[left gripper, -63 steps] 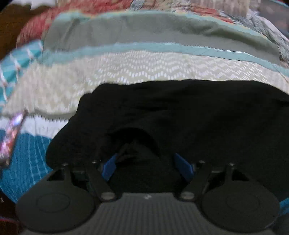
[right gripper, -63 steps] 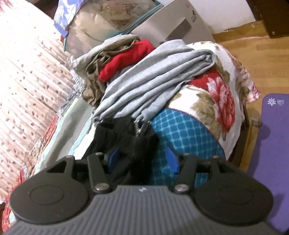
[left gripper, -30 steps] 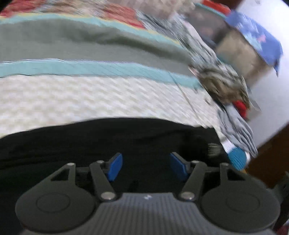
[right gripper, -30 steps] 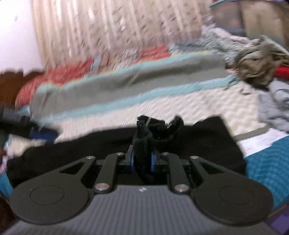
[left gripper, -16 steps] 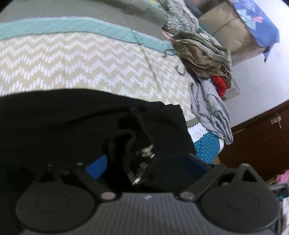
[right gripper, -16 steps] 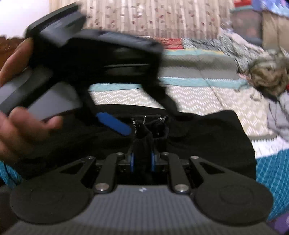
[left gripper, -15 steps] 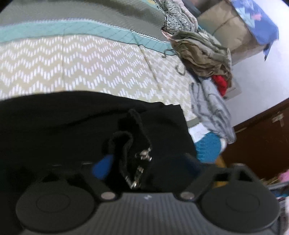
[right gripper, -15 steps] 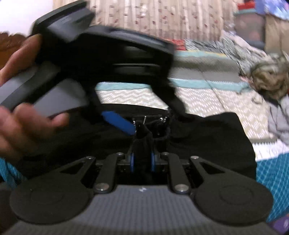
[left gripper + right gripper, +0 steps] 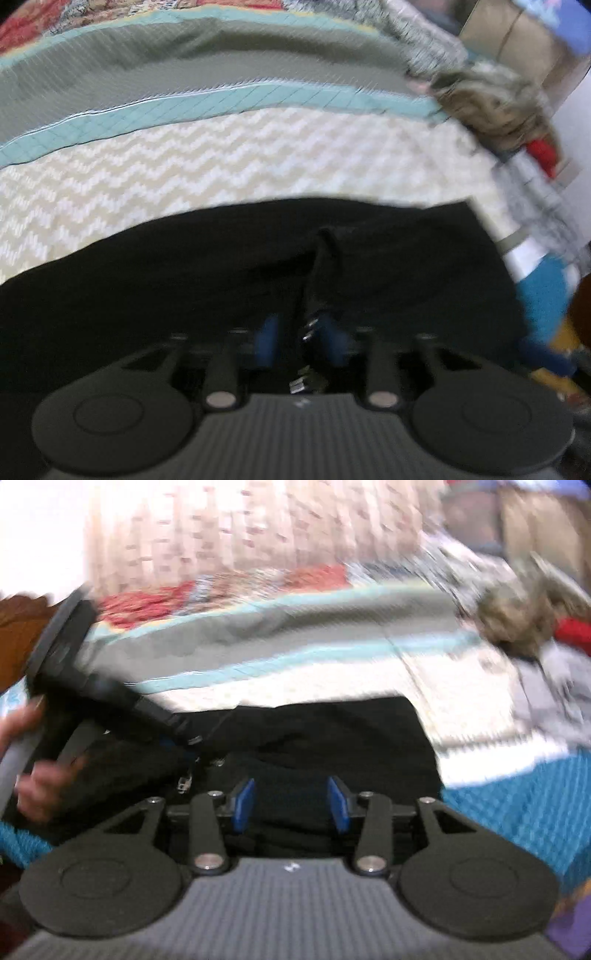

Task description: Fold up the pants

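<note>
Black pants lie spread on the bed's zigzag quilt. In the left wrist view my left gripper is shut on a raised bunch of the pants' waist, with the drawstring's metal tips between the blue pads. In the right wrist view the pants lie ahead. My right gripper is open and empty just above the black cloth. The left gripper shows at the left of that view, held by a hand. Both views are blurred.
A pile of clothes, olive, red and grey, sits at the bed's right end, also in the right wrist view. A teal patterned cover hangs at the near right edge. A curtain is behind the bed.
My right gripper has opened and let go of the waist bunch. My left gripper has closed on that bunch with the drawstring. Both cameras are moving.
</note>
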The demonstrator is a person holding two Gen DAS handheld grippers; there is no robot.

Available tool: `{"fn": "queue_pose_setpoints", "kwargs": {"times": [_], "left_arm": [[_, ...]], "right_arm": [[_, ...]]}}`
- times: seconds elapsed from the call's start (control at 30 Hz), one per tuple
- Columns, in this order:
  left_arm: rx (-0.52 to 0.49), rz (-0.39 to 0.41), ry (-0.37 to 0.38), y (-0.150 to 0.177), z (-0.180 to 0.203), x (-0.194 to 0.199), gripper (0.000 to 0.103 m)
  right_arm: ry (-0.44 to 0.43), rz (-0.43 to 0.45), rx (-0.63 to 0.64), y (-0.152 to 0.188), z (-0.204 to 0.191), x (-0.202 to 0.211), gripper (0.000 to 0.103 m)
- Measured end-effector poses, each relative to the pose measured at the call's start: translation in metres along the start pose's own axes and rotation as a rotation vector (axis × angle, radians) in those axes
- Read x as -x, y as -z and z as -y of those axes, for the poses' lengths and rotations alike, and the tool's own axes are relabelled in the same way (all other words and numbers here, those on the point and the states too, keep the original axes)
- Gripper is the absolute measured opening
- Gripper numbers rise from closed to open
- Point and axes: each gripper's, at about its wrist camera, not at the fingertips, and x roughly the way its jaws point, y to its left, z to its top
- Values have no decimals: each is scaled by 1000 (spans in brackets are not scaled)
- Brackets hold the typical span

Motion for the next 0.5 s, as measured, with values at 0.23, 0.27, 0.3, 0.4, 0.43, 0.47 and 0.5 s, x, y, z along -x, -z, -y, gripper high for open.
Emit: {"fn": "queue_pose_setpoints", "kwargs": {"times": [0.23,0.27,0.3,0.4,0.43,0.47,0.5], "left_arm": [[86,136,128,21,-47,72,48],[110,178,152,30,-61,91,49],[139,218,169,40,-75,110,50],[230,314,141,79,-123,159,53],[262,338,111,92,-139,173,53],[300,362,72,107,-155,187,55],[345,385,29,122,-171,201,57]], "right_arm": [[-8,2,86,-2,-24,10,46],[-21,19,97,-4,-31,14,46],[-32,26,100,-8,-34,12,46],[-114,5,86,-13,-51,4,46],[-143,-8,79,-15,-56,-2,46],[-177,-25,75,-15,-65,-7,46],[-205,-45,72,-17,-70,-16,46]]}}
